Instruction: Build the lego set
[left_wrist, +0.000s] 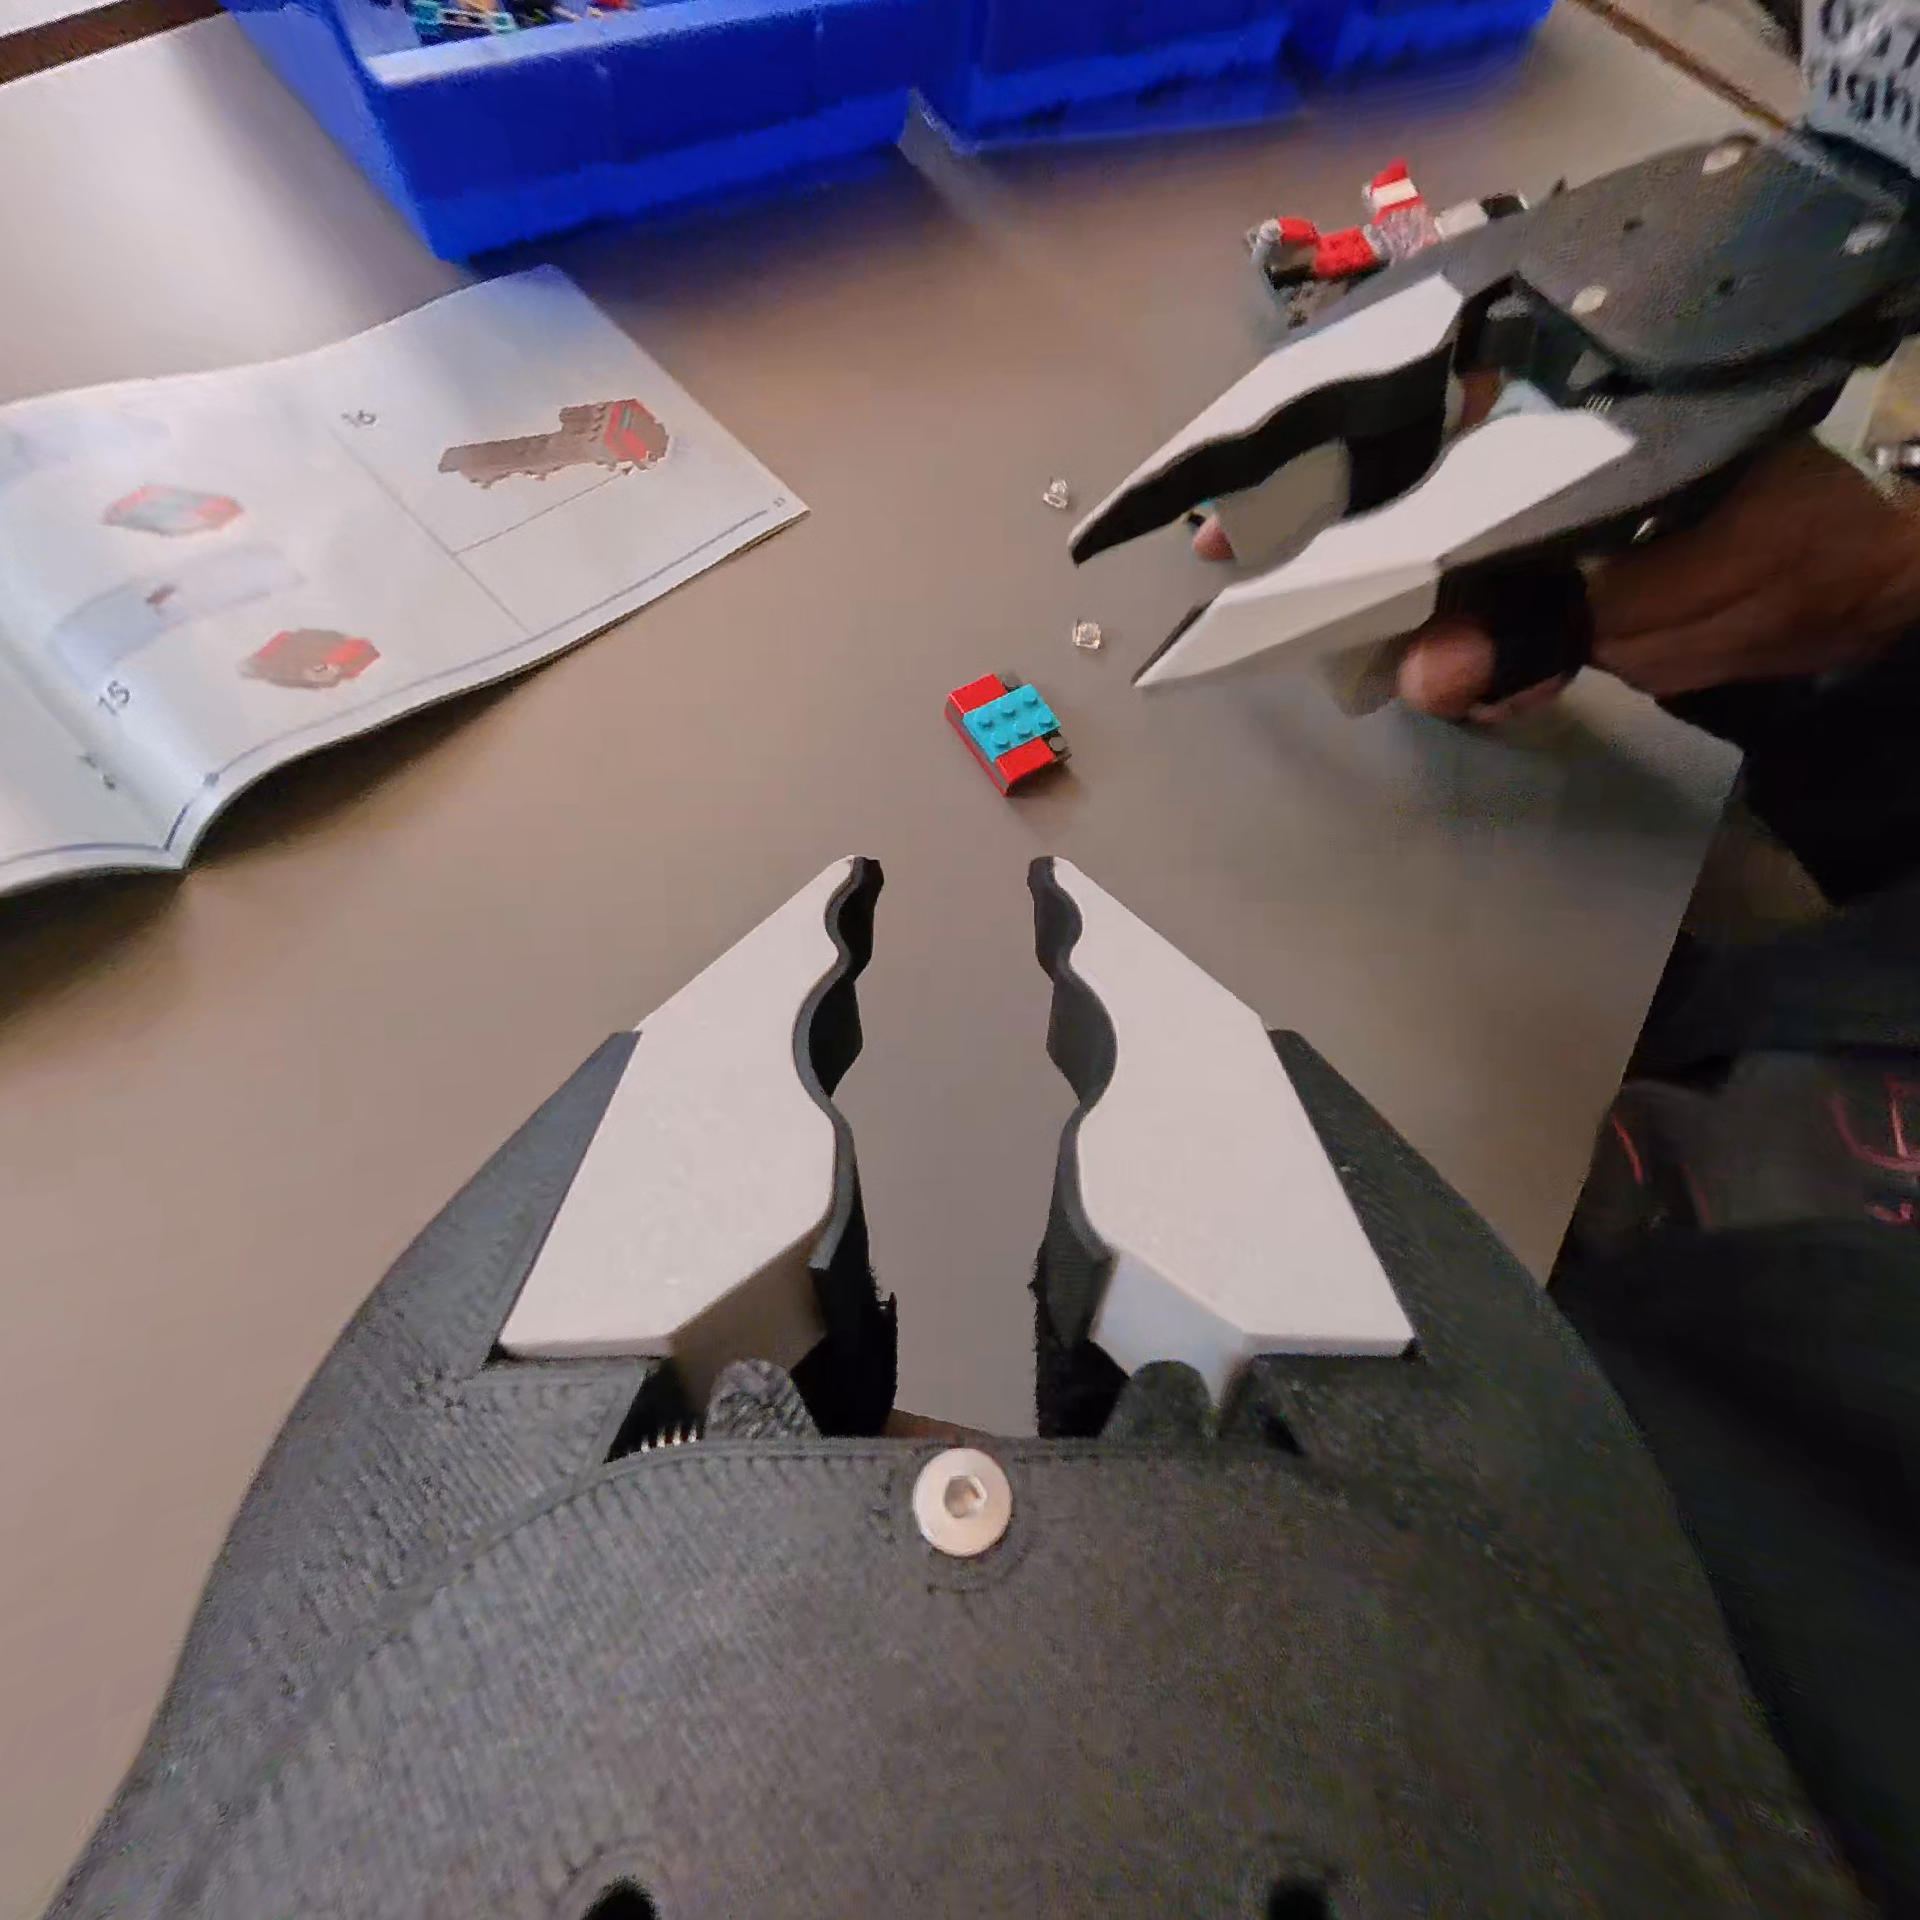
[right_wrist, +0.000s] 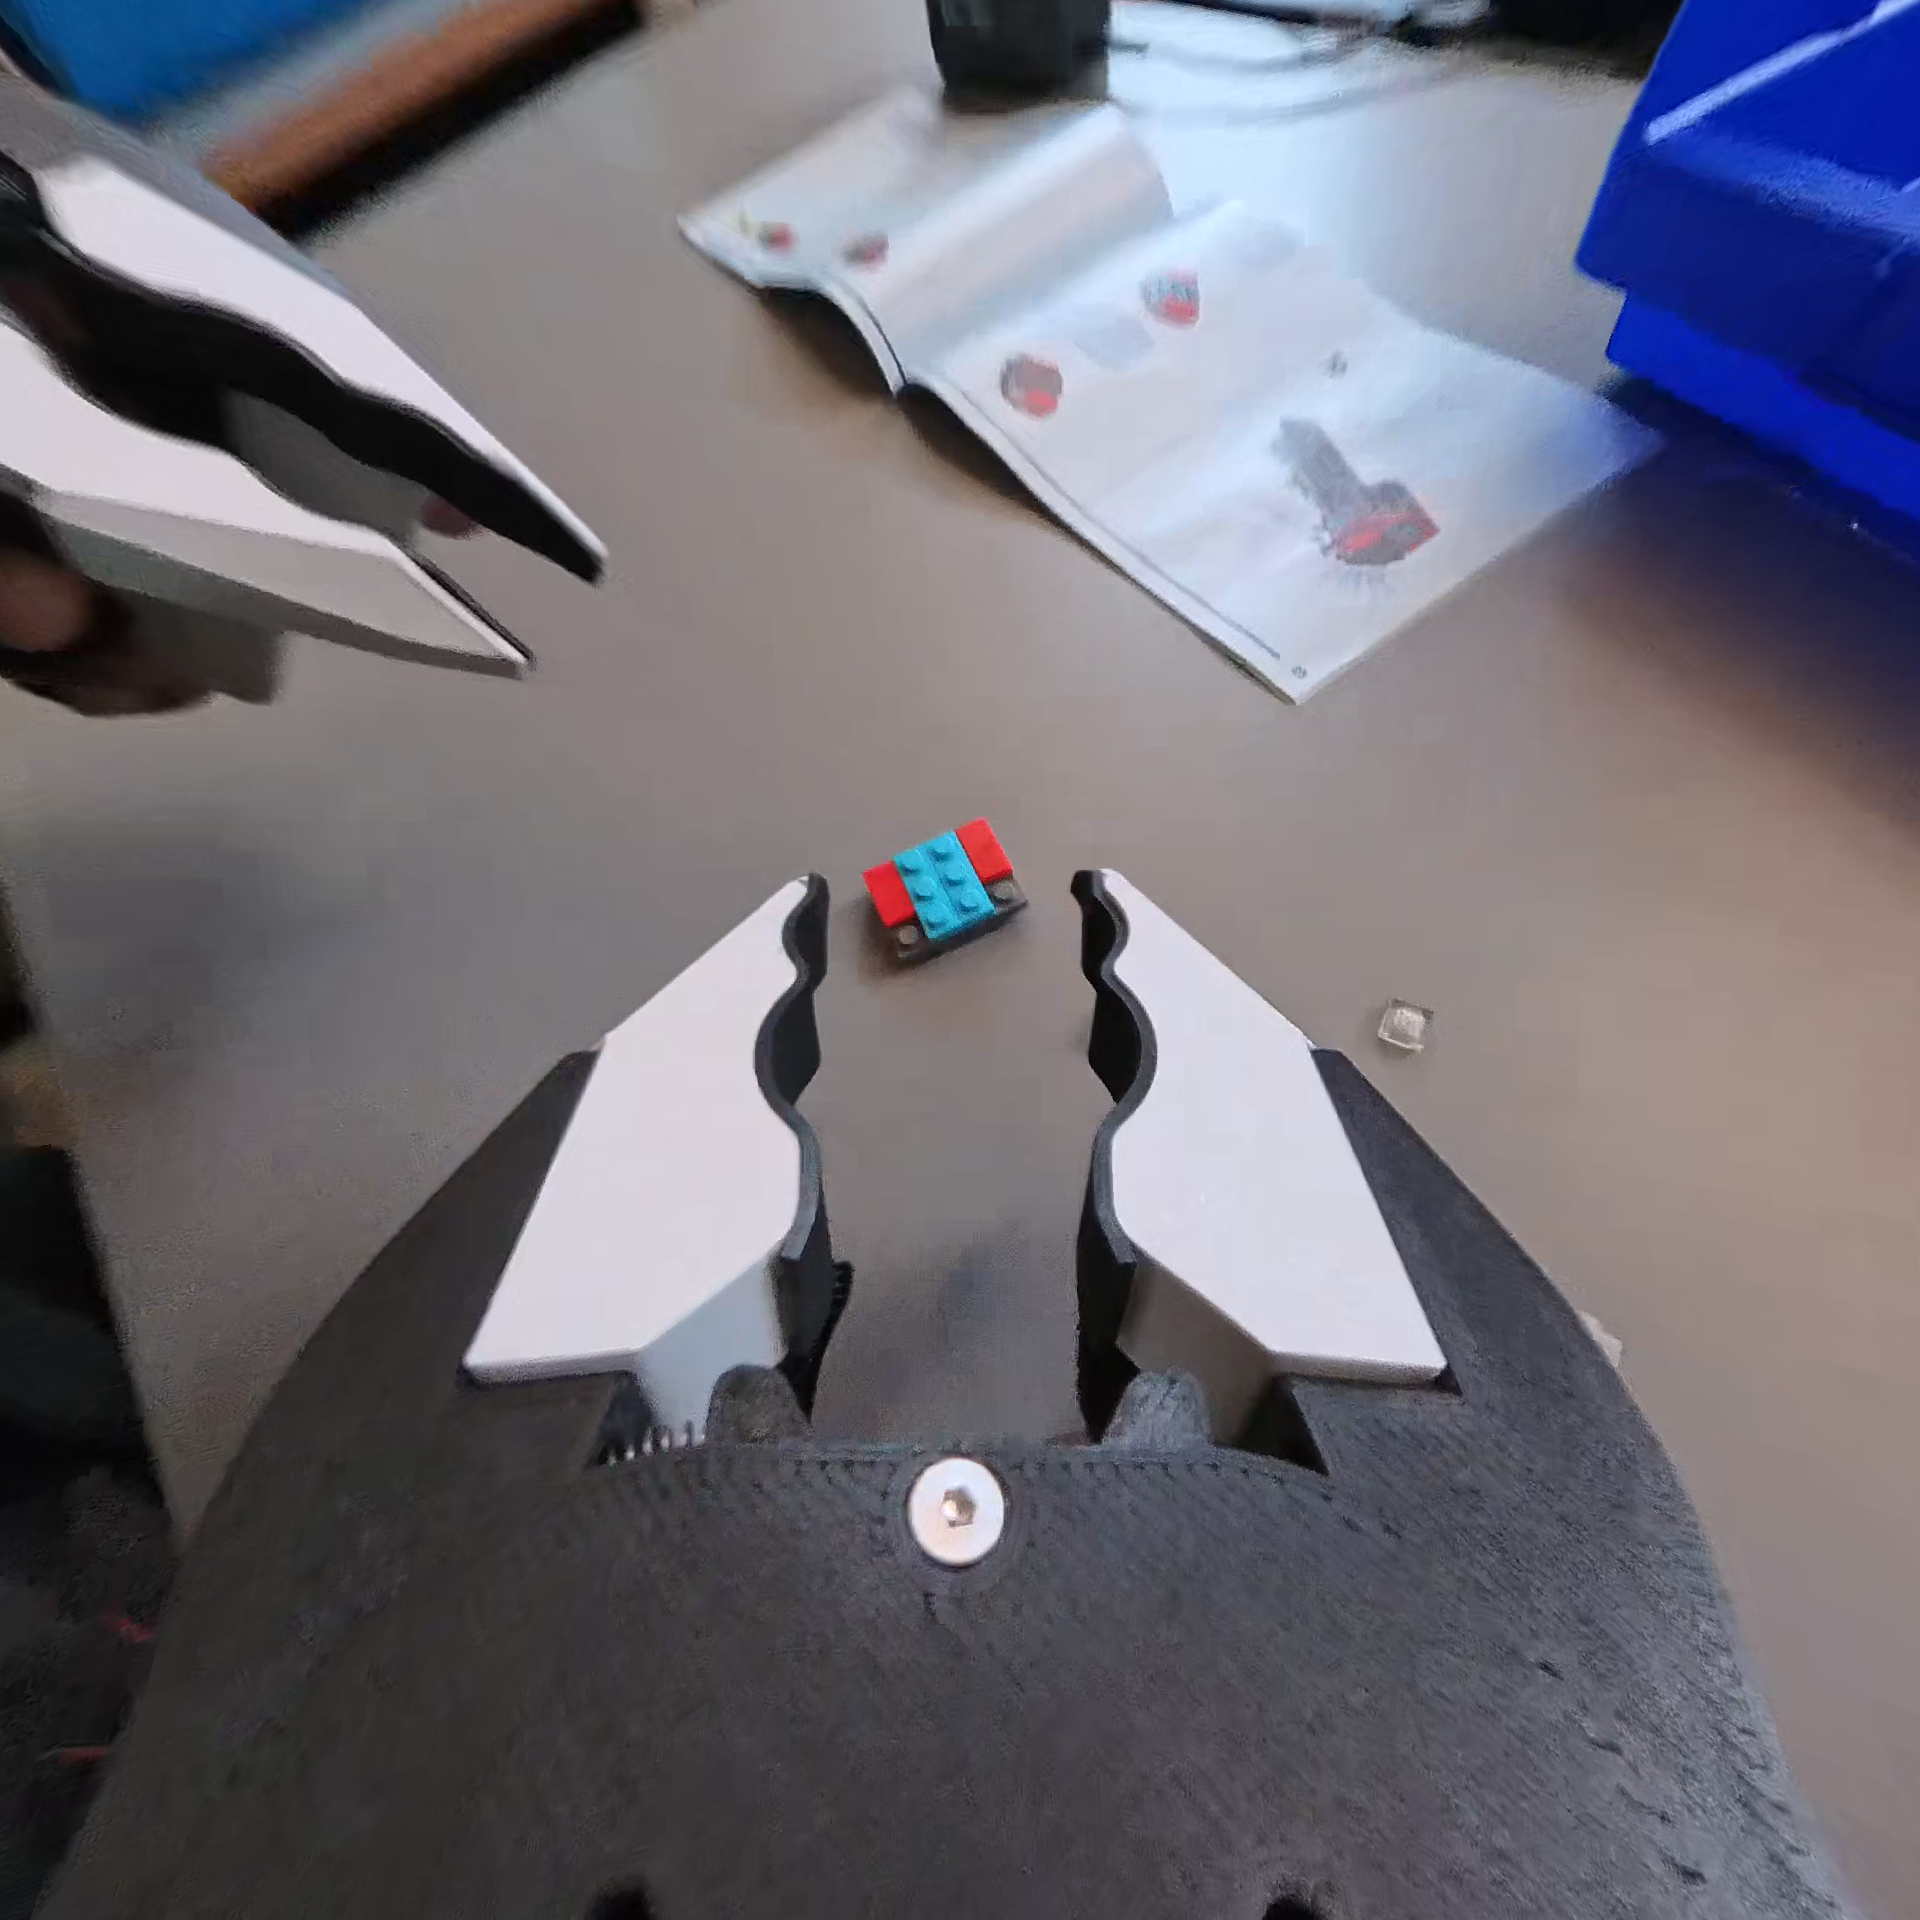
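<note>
- two grippers are held apart-jawed and empty: the left gripper (left_wrist: 954, 862) and the right gripper (right_wrist: 948, 878).
- a small red-and-teal lego assembly (right_wrist: 943, 889) is seen lying on the grey table (left_wrist: 623, 987), just ahead of the right gripper's fingertips.
- an open instruction booklet (left_wrist: 343, 540) is laid nearby.

A small lego block (left_wrist: 1006, 730) is seen lying flat on the grey table (left_wrist: 727, 935), studs up: a turquoise plate sits across the middle, with red pieces at either end and a dark base showing at the corners. Two tiny clear pieces (left_wrist: 1086, 635) are scattered just beside it, apart from it and from each other. Farther off, near the blue bins (left_wrist: 623, 135), a larger red, grey and black lego build (left_wrist: 1340, 244) is partly hidden. An open instruction booklet (left_wrist: 343, 540) is laid flat on the table, well apart from the small block, with pictured build steps facing up
</note>
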